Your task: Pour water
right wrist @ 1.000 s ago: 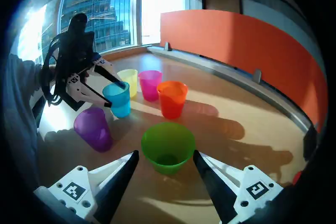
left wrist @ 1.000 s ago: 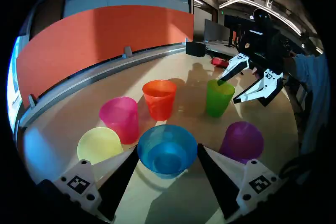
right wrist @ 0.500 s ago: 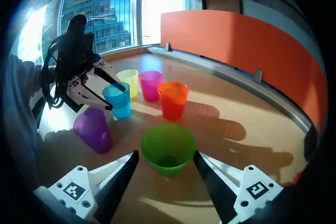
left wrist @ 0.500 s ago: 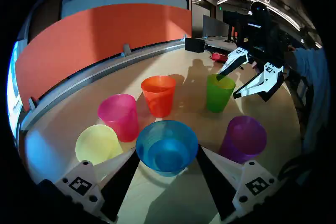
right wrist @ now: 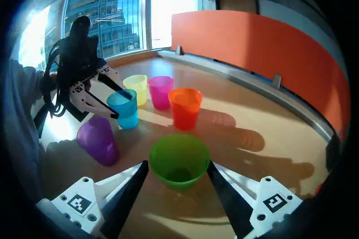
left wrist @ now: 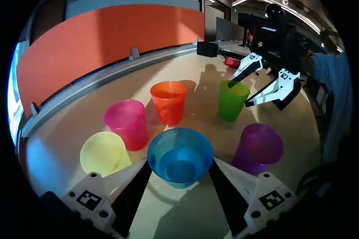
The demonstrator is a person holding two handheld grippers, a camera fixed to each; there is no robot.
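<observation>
Since the earlier frames, each tool has edged slightly forward, so its cup sits a little deeper between the fingers; the other cups keep their places on the worktop [left wrist: 112, 89]. Left tool [left wrist: 180, 162]: spread wide, just to the width of the blue cup [left wrist: 180, 151], with both fingers lying against the cup's wall in what reads as a hold. A darker disc inside the cup is judged to be the water [left wrist: 179, 171], making this the likely source vessel. Right tool [right wrist: 177, 163]: set equally wide on the green cup [right wrist: 179, 156], with a finger against each side. Whether the dark patch at the bottom of that cup is liquid cannot be told. Each cup is taken at mid-wall and kept upright with its rim level, which leaves the mouth free for pouring and keeps the contents in. The orange [left wrist: 168, 101], pink [left wrist: 126, 122], yellow [left wrist: 103, 154] and purple [left wrist: 258, 147] cups stand upright and apart in a loose ring around them. The two held cups are still well apart, so pouring calls for bringing them together first.
</observation>
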